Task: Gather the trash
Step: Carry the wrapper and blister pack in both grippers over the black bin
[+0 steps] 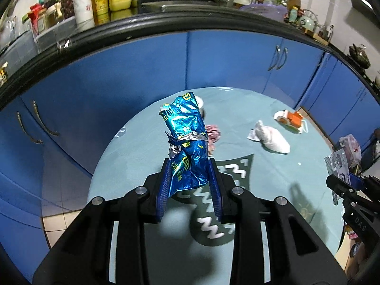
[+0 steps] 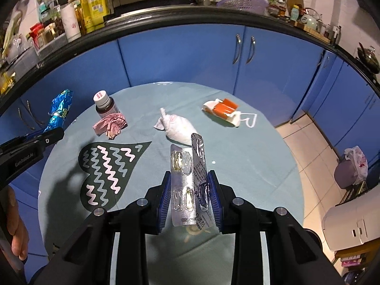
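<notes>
My left gripper [image 1: 190, 171] is shut on a crumpled blue foil wrapper [image 1: 186, 142] and holds it above the round table [image 1: 273, 180]. The wrapper also shows in the right wrist view [image 2: 59, 111]. My right gripper [image 2: 190, 182] is shut on silver pill blister packs [image 2: 190, 185], held above the table [image 2: 249, 166]. On the table lie a white tied bag [image 2: 177, 127], a crumpled pink paper [image 2: 110, 124], a torn orange-and-white box [image 2: 224, 111] with a string loop, and a brown medicine bottle [image 2: 104, 104].
A dark heart-shaped print [image 2: 106, 168] marks the tablecloth. Blue cabinets [image 2: 178, 57] curve behind the table under a cluttered counter [image 2: 78, 21]. A grey bin with a plastic bag [image 2: 351, 168] stands on the tiled floor at right, by a white appliance [image 2: 351, 223].
</notes>
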`<state>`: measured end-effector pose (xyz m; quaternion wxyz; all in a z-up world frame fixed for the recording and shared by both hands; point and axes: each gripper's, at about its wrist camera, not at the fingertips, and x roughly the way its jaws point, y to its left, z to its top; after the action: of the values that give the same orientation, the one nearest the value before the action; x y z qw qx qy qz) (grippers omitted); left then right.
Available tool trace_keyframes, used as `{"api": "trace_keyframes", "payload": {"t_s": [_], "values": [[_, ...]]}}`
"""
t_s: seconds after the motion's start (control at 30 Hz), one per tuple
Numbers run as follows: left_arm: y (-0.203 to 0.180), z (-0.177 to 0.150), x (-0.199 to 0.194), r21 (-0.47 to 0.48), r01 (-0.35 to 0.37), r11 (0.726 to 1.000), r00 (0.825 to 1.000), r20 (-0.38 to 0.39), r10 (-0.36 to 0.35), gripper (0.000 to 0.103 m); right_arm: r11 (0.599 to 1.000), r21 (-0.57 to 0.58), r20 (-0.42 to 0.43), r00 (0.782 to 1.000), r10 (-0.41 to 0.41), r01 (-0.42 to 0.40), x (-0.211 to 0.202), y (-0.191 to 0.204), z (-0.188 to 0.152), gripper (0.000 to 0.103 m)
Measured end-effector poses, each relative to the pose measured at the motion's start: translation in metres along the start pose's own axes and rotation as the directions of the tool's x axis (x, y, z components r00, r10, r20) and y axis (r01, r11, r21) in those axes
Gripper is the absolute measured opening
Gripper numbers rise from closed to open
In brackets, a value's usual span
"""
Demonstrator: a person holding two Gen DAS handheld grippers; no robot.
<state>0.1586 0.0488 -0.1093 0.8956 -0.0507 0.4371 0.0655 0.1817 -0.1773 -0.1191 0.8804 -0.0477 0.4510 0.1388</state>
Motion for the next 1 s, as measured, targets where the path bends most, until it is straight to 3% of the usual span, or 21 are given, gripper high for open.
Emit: {"api": "trace_keyframes", "payload": {"t_s": [0.53,1.0], "values": [[-0.073,-0.001,-0.038,0.121,0.045,0.992,0.997,0.052,-0.052,0.032,0.996,0.091,0.08,0.996,-0.032,0.024,-0.051,-0.054,-0.018,0.03],[-0.156,-0.01,-0.066,0.254,0.093,0.963,0.99,0.076,-0.116,0.032,0.978,0.195,0.127,0.987,-0.094,0.068,-0.089,-0.115,-0.045,0.03]]}}
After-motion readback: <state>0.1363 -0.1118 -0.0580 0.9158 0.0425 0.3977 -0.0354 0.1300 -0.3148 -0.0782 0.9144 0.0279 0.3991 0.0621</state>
